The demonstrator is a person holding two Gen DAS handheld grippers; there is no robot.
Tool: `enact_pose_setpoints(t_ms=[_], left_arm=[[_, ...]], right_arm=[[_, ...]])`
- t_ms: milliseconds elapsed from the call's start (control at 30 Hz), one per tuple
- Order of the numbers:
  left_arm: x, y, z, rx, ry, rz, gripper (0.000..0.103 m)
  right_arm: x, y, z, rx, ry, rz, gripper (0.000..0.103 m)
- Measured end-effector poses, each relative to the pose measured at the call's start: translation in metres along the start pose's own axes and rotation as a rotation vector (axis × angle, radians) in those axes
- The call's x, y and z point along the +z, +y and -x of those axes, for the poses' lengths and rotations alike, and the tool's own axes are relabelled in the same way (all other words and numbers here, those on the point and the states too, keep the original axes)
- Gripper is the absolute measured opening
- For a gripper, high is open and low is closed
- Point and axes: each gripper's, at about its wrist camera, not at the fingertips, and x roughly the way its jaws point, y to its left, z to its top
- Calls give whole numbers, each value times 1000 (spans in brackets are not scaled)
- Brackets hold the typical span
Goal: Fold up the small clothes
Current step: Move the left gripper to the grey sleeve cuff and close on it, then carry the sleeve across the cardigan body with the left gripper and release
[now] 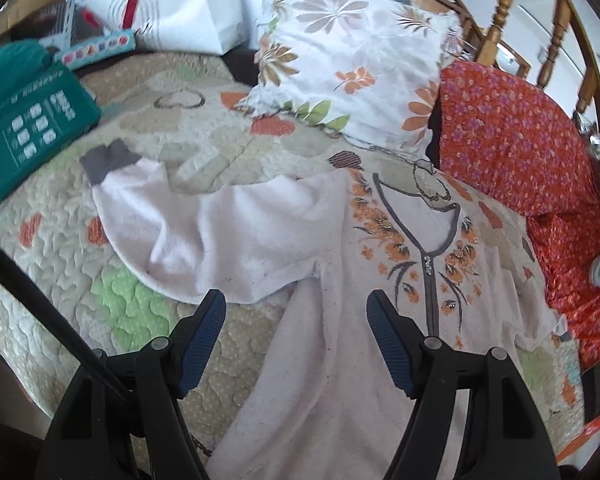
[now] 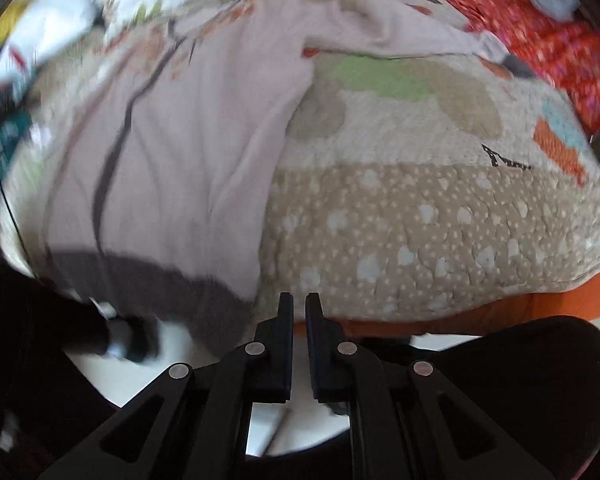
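Probably a home bedroom: quilted bedspread (image 1: 60, 248), floral pillow (image 1: 352, 60).

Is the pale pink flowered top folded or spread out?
Spread out: the pale pink flowered top lies flat on the quilt, sleeve extended, no folds made.

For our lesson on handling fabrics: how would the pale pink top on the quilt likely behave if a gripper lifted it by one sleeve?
The top would probably droop limply: its sleeve already lies creased. It looks fleecy and thin, so likely light. On the textured quilt it may drag and bunch rather than slide.
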Motion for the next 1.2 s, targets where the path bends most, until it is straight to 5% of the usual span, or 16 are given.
enact_pose_setpoints(t_ms=[133, 400, 633, 767, 1000, 1033, 1067, 1100, 1133, 1200], left_arm=[[21, 38, -5, -20, 29, 133, 73], [81, 153, -22, 226, 5, 357, 76], [95, 232, -40, 319, 9, 530, 77], [92, 253, -72, 244, 79, 602, 78], [116, 235, -94, 210, 25, 520, 81], [116, 226, -99, 206, 41, 484, 78], [118, 220, -104, 191, 66, 455, 54], [121, 212, -111, 170, 117, 412, 7], [121, 202, -119, 154, 168, 368, 10], [123, 196, -114, 190, 142, 350, 7]], right_arm=[[34, -20, 11, 63, -75, -92, 25], [129, -14, 2, 97, -229, -19, 41], [184, 6, -34, 37, -308, 15, 49], [191, 2, -64, 63, -226, -16, 49], [199, 12, -85, 6, -220, 44, 49], [199, 13, -89, -3, -216, 48, 49], [200, 14, -92, -9, -213, 52, 49], [200, 14, -94, -19, -214, 58, 49], [201, 15, -94, -28, -220, 65, 49], [202, 17, -95, -42, -229, 79, 49]])
